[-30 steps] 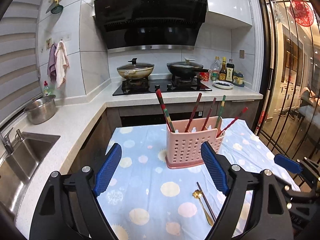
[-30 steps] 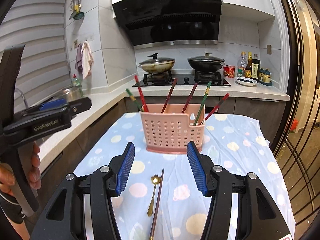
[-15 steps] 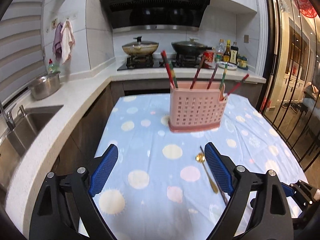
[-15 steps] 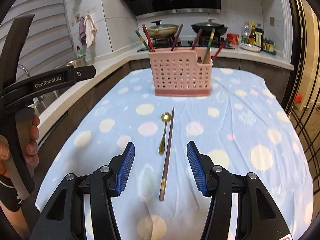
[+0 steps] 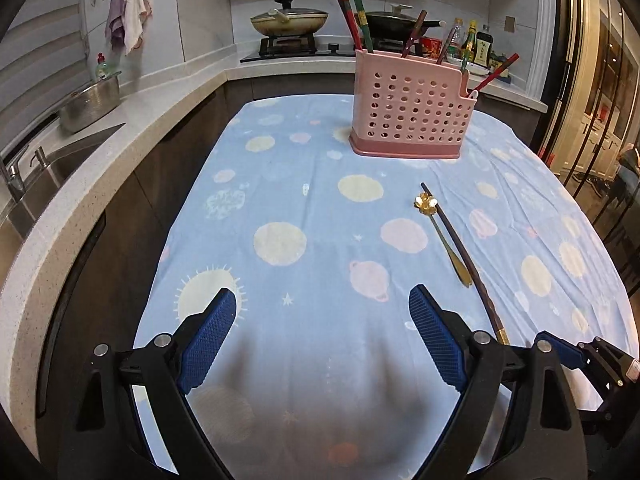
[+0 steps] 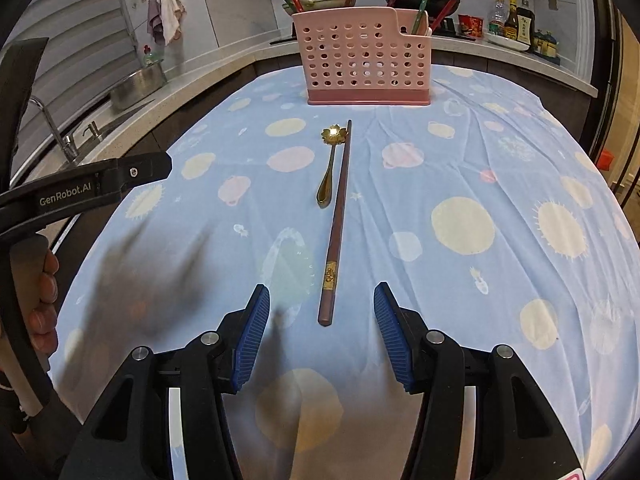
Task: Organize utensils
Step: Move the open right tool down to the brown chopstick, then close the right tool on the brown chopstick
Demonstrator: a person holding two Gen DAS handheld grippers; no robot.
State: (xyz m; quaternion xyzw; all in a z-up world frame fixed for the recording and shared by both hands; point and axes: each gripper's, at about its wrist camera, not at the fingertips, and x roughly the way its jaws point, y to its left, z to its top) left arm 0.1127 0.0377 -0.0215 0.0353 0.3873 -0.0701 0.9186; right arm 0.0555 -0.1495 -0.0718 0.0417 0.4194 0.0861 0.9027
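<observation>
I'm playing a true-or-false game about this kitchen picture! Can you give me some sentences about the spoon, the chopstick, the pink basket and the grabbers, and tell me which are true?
1. The gold spoon lies on the tablecloth right beside the dark chopstick. True.
2. The right gripper is squeezing the chopstick. False: its jaws are open and hold nothing; the chopstick's near end lies on the cloth ahead of them.
3. The pink basket already has chopsticks standing in it. True.
4. The pink basket has tipped over. False: it stands upright on the tablecloth.
5. The left gripper holds the spoon. False: it is open and empty; the spoon lies off to its right.
</observation>
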